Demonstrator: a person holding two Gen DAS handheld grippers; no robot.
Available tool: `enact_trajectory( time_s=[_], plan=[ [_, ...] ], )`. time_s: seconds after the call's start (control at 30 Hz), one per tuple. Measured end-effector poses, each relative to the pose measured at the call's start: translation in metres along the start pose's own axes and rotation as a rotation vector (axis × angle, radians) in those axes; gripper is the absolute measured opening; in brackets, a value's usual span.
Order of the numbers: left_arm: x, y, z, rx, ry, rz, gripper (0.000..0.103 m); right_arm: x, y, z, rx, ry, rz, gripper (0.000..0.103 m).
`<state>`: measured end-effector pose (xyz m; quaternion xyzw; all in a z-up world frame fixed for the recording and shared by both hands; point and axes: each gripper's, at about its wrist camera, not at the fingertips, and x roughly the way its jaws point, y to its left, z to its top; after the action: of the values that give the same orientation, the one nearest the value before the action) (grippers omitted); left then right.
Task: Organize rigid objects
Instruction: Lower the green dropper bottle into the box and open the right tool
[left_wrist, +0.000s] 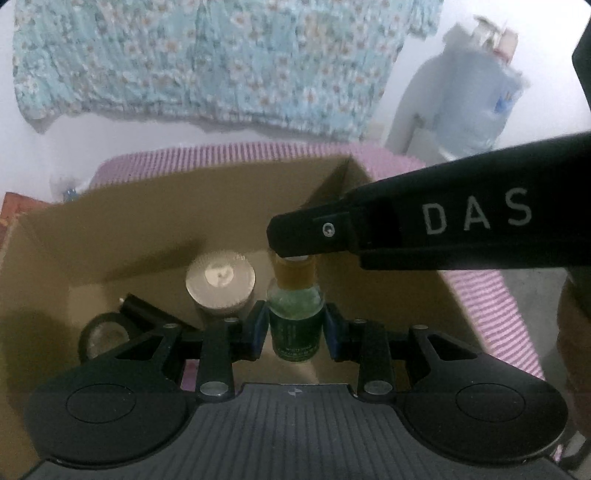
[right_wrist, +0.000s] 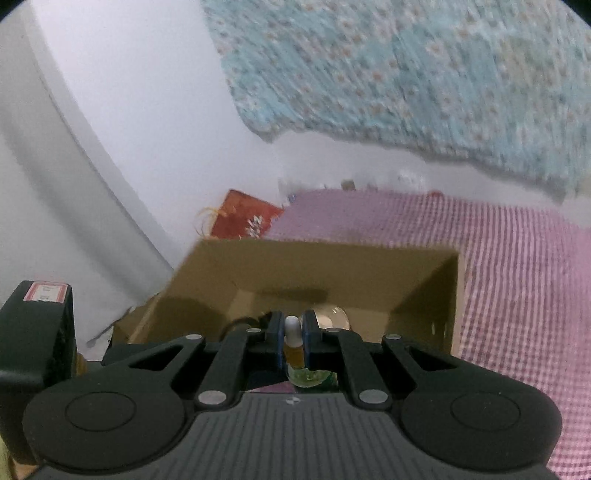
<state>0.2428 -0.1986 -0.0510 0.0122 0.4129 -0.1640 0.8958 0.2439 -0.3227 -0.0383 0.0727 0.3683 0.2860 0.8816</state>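
Observation:
A small green glass dropper bottle (left_wrist: 295, 321) with an amber collar and white bulb hangs over an open cardboard box (left_wrist: 110, 229). My left gripper (left_wrist: 295, 326) is shut on the bottle's body, its blue pads (left_wrist: 259, 325) against both sides. My right gripper (right_wrist: 293, 332) is shut on the bottle's white bulb (right_wrist: 291, 326); in the left wrist view its black finger (left_wrist: 314, 236) reaches in from the right onto the bottle's top. In the box lie a round silver-lidded jar (left_wrist: 220, 280), a black tape roll (left_wrist: 103, 336) and a black bar-shaped item (left_wrist: 147, 310).
The box (right_wrist: 314, 269) rests on a pink striped mat (right_wrist: 517, 277). A floral light-blue cloth (left_wrist: 203, 62) hangs behind. A red packet (right_wrist: 243, 218) lies beyond the box's left corner. A blue water jug (left_wrist: 472, 103) stands at the back right. The white wall is close.

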Motion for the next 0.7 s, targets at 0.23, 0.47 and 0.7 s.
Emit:
enact_trajectory(
  time_s=[0.23,0.47,0.7],
  plan=[
    [0.018,0.005,0.0,-0.009,0.066,-0.011,0.031,0.022,-0.019,-0.006,0.018,0.058,-0.017,0.012],
    [0.014,0.001,-0.002,0.027,0.065,-0.003,0.039,0.024,-0.019,-0.008,0.012,0.108,-0.031,0.013],
    [-0.006,-0.004,0.001,0.048,0.018,0.005,0.071,0.008,-0.011,-0.011,0.028,0.082,-0.025,0.013]
  ],
)
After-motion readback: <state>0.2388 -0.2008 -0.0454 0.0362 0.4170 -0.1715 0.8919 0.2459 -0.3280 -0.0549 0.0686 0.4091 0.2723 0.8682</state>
